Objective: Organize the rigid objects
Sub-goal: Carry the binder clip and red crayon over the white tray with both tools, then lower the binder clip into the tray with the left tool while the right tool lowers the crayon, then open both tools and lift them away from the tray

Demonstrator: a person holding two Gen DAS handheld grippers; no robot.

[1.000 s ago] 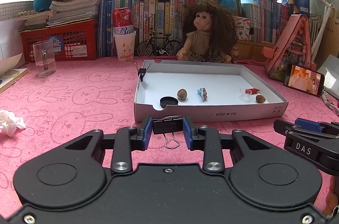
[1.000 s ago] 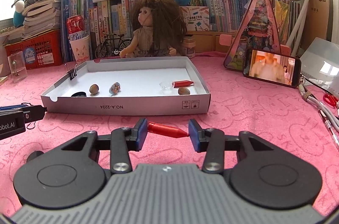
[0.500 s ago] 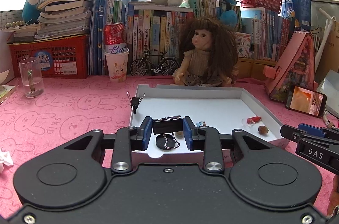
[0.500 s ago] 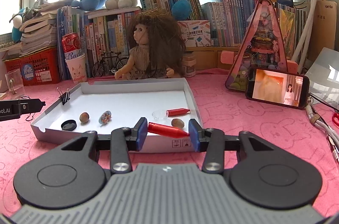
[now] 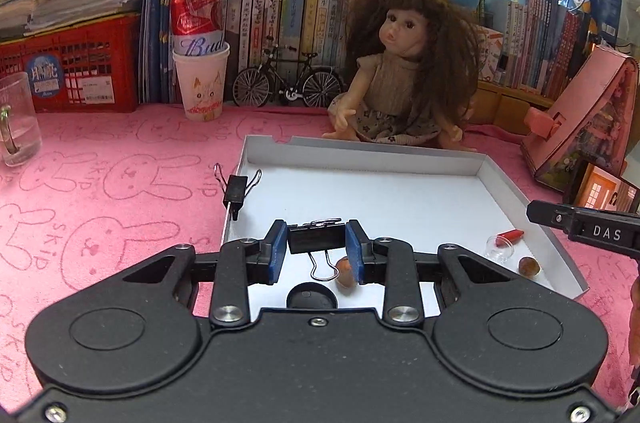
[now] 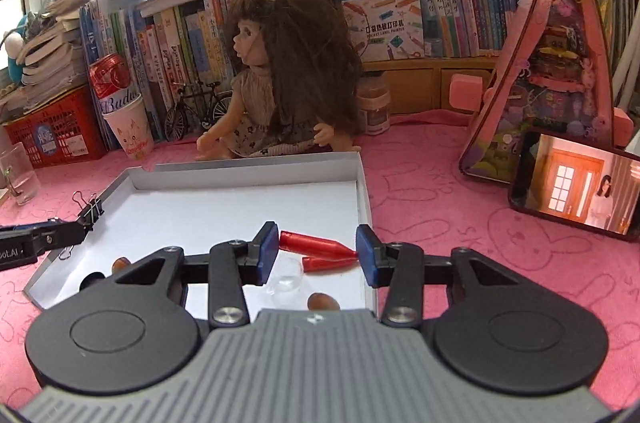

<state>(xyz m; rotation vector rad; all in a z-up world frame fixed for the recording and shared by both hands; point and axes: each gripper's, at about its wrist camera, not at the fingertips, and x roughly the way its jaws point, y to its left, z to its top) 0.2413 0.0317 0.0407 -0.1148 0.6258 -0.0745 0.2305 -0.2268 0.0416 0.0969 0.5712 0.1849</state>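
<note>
1. Left gripper [image 5: 317, 242] clamps a black binder clip [image 5: 316, 238] over the white tray [image 5: 360, 153], not yet released.
2. Tray already holds nuts, a cap, another clip.
3. Right gripper [image 6: 317, 252] pinches a red capsule [image 6: 316, 244] above the tray's right side, undelivered.

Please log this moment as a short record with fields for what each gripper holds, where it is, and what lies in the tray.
left gripper: jaws shut on a black binder clip, over the tray's near left part
right gripper: jaws shut on a red pointed piece, over the tray's near right part
tray: white, shallow, on the pink cloth
tray contents: black disc, two nuts, second red piece, clear cap
tray rim: second binder clip on the left wall
</note>
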